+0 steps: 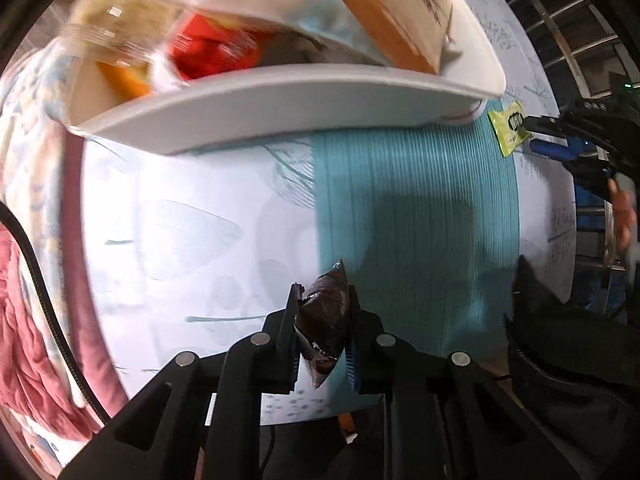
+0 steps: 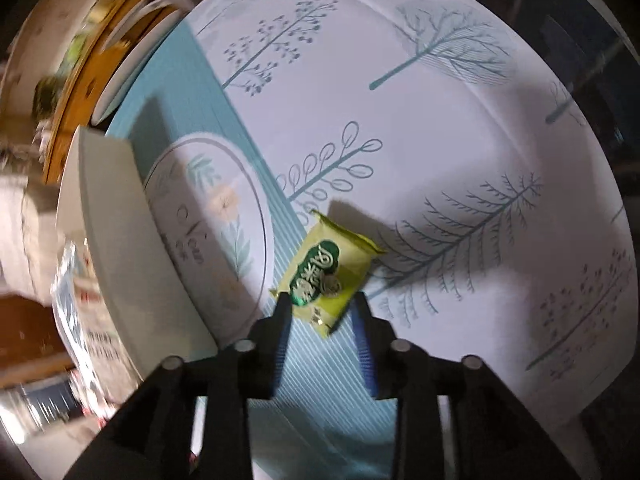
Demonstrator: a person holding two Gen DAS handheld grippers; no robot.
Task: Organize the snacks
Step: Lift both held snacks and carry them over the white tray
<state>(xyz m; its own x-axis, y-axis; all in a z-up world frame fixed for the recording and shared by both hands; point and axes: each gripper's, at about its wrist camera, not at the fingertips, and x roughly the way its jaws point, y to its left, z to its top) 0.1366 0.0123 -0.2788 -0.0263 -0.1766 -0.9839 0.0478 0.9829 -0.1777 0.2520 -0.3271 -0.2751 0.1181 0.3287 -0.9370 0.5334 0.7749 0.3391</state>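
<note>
My left gripper point(image 1: 325, 294) is shut on a small dark brown snack packet point(image 1: 325, 328) and holds it above the table, short of the white tray point(image 1: 288, 108). The tray holds several snacks, among them a red packet point(image 1: 208, 50) and a tan box point(image 1: 400, 12). A yellow-green snack packet point(image 2: 330, 274) lies on the tablecloth beside the tray point(image 2: 120, 240). My right gripper point(image 2: 322, 298) is open, its fingers on either side of the packet's near end. In the left wrist view the same packet point(image 1: 510, 128) and the right gripper point(image 1: 534, 134) show at the far right.
The table has a white cloth with printed trees point(image 2: 440, 120) and a teal striped band point(image 1: 400, 208). A pink blanket point(image 1: 24, 340) lies off the table's left edge. Wooden furniture point(image 2: 100, 40) stands beyond the tray.
</note>
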